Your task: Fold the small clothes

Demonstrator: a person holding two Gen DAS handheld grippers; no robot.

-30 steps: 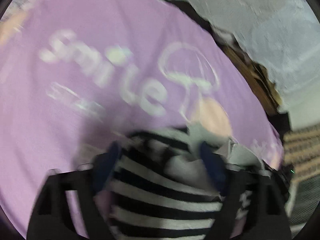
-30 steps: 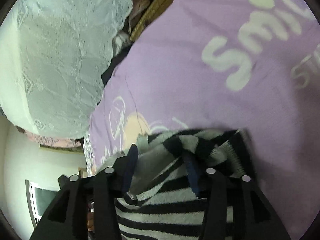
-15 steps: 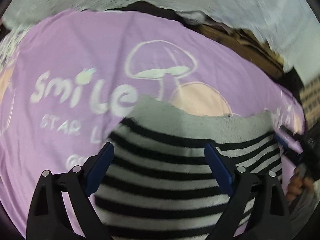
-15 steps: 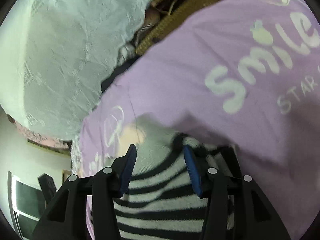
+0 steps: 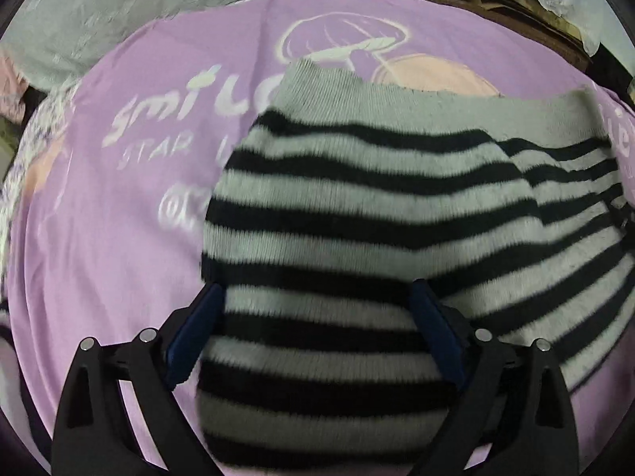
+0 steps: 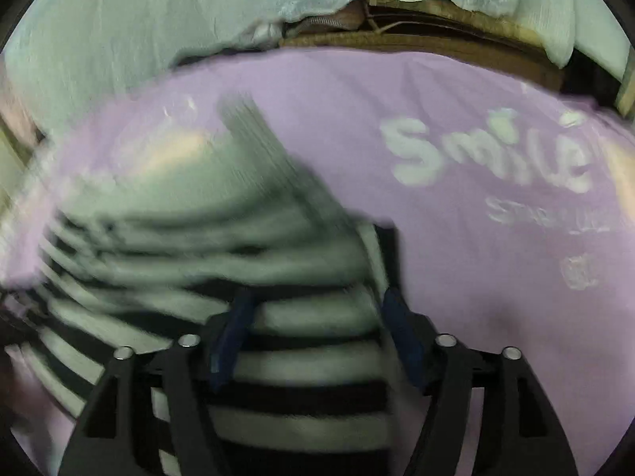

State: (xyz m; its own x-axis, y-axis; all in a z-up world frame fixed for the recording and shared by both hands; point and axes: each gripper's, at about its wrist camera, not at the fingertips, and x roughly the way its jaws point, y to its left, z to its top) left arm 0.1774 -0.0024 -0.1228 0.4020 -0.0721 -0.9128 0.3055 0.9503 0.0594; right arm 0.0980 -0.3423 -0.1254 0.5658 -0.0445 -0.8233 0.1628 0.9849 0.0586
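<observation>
1. Left wrist view: the black-and-grey striped knitted garment is seen spread over the lilac printed bed sheet, its plain grey ribbed band turned away from the camera, presumably so that it lies flat for a fold.
2. The left tongs are seen parted wide, 1 blue pad at each side of the near hem; nothing is clamped, and the cloth appears only to be straddled.
3. Right wrist view: the right tongs are likewise seen apart over the striped cloth; whether cloth is touched cannot be told, as the picture is smeared.
4. A pale green lace-patterned cover is seen beyond the sheet.
5. The 2 tongs are judged to be placed at the hem so that it can be gripped for folding.
</observation>
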